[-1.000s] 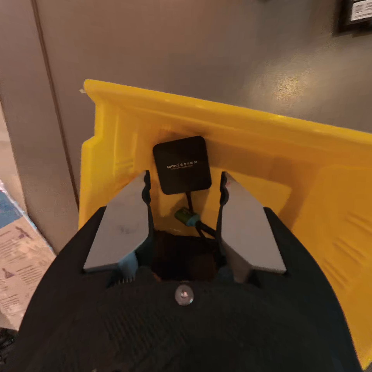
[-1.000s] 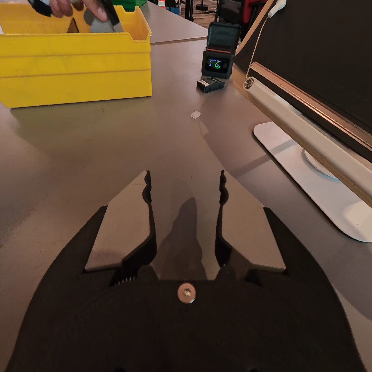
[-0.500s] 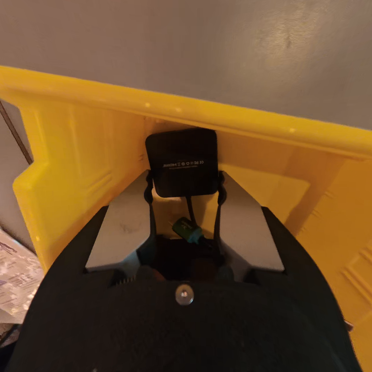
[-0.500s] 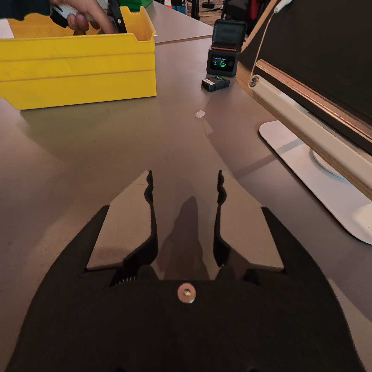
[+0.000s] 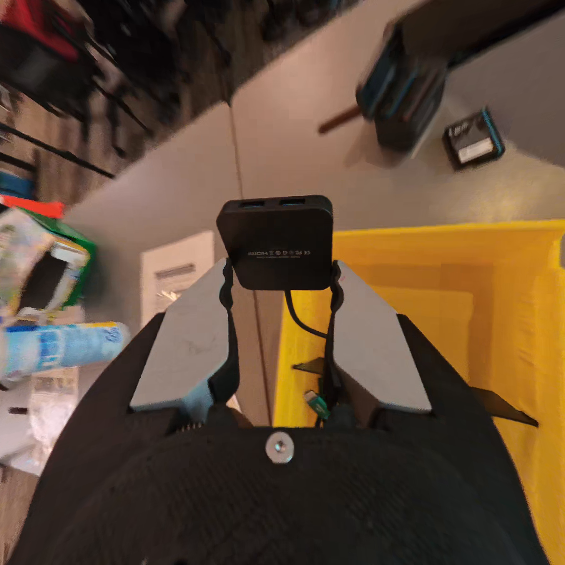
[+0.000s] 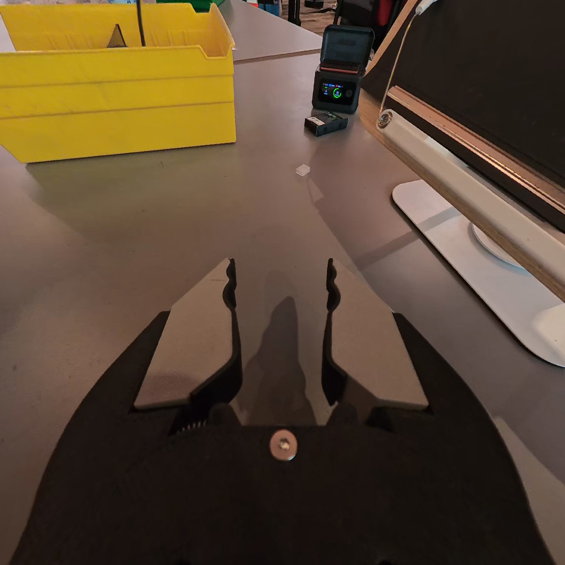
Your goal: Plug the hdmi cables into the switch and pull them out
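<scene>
Black switch (image 5: 276, 244) pinched in left tongs (image 5: 279, 269) above bin (image 5: 458, 305); right tongs (image 6: 279, 266) spread, low over table (image 6: 153, 229).

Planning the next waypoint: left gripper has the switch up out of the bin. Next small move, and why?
Probably carry the switch over and set it on the bare grey table ahead of the right gripper. The left gripper clamps it in the air beside the yellow bin; the right gripper is open and empty.

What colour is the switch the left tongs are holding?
Black, clearest in the left wrist view: the switch sits between the left tongs.
</scene>
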### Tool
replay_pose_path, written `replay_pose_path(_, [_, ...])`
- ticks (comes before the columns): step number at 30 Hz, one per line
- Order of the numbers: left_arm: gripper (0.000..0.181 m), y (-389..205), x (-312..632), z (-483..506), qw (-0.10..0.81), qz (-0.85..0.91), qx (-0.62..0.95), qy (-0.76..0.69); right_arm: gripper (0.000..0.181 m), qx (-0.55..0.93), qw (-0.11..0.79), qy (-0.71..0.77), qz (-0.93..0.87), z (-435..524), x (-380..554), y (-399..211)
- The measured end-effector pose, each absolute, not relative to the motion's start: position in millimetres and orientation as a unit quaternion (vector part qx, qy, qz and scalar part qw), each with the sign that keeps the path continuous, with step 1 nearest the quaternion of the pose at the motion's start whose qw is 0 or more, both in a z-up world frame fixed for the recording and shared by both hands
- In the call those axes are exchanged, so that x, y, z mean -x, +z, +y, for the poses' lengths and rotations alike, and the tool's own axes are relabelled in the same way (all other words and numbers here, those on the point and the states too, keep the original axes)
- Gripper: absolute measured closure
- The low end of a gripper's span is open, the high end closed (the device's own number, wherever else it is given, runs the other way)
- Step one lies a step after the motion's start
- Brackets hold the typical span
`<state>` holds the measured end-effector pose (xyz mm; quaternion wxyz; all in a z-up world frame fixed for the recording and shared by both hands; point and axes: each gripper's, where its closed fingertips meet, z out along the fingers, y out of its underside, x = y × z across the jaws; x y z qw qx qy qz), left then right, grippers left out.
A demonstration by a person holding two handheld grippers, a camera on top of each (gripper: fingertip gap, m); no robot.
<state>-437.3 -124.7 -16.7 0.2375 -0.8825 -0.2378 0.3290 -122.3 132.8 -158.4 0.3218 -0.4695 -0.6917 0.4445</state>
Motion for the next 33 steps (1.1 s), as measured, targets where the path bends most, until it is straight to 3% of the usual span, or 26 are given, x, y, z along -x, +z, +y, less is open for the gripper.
replay_pose_path(7, [0.118,137.3,390.8,-107.0,0.394,-0.166,0.796,0.428,0.124,0.478,0.325,0.445,-0.684,138.2,122.5,-157.9])
replay_pose_path(12, [0.118,170.8,313.7,-65.7,0.437,-0.068,0.808,0.391,0.125,0.474,0.335,0.45,-0.679,141.8,121.1,-151.0])
replay_pose_path(16, [0.118,123.6,243.3,-13.4,0.401,0.06,0.846,0.345,0.125,0.47,0.34,0.469,-0.666,144.5,118.1,-141.6])
replay_pose_path(22, [0.118,-35.6,156.3,52.9,0.286,0.234,0.896,0.247,0.123,0.472,0.359,0.463,-0.659,159.0,113.6,-133.0])
replay_pose_path(27, [0.118,-138.3,108.0,79.9,0.247,0.279,0.914,0.16,0.123,0.487,0.386,0.457,-0.636,183.0,107.8,-121.8])
replay_pose_path(30, [0.108,-152.2,104.9,83.4,0.247,0.261,0.923,0.136,0.124,0.503,0.387,0.454,-0.625,192.5,107.2,-123.1])
replay_pose_path(33, [0.107,-129.6,120.4,77.7,0.271,0.225,0.927,0.127,0.124,0.51,0.382,0.452,-0.624,194.0,109.0,-127.0])
